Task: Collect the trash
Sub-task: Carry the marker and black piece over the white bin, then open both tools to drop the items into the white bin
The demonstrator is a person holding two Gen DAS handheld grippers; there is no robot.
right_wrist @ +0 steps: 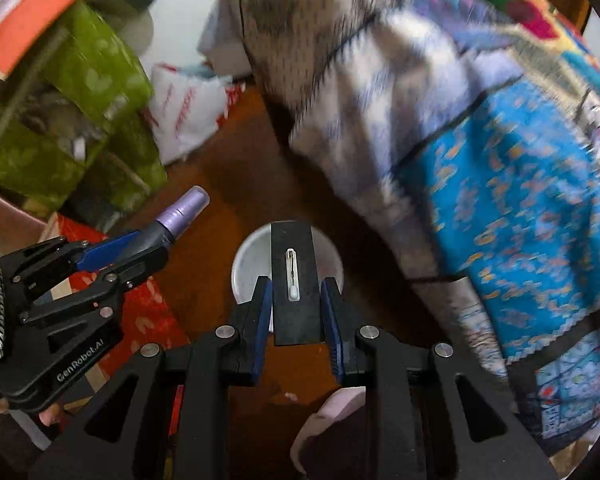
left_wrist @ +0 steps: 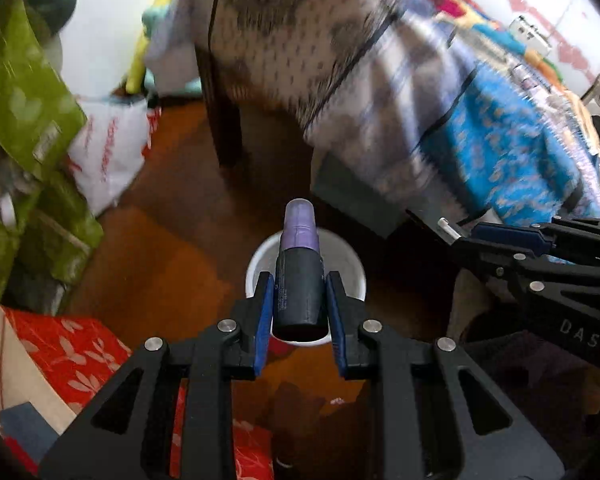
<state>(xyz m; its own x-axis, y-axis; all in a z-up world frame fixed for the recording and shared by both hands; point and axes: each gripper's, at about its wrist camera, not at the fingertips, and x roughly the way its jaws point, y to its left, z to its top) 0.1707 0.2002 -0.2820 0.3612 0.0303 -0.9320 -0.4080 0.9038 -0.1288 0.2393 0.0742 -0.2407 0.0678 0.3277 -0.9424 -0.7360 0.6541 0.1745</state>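
Observation:
My left gripper (left_wrist: 299,308) is shut on a dark spray bottle (left_wrist: 299,280) with a purple cap, held above a white bin (left_wrist: 340,256) on the brown floor. The bottle and left gripper also show in the right wrist view (right_wrist: 156,236). My right gripper (right_wrist: 296,308) is shut on a flat black card (right_wrist: 296,320) with a small white-tipped pin on it, held over the same white bin (right_wrist: 252,260). The right gripper also shows at the right of the left wrist view (left_wrist: 500,240).
A bed draped in a grey and blue patterned blanket (left_wrist: 440,100) fills the upper right. Green bags (left_wrist: 20,100) and a white plastic bag (left_wrist: 108,148) stand at the left. A red patterned box (left_wrist: 72,348) lies at lower left.

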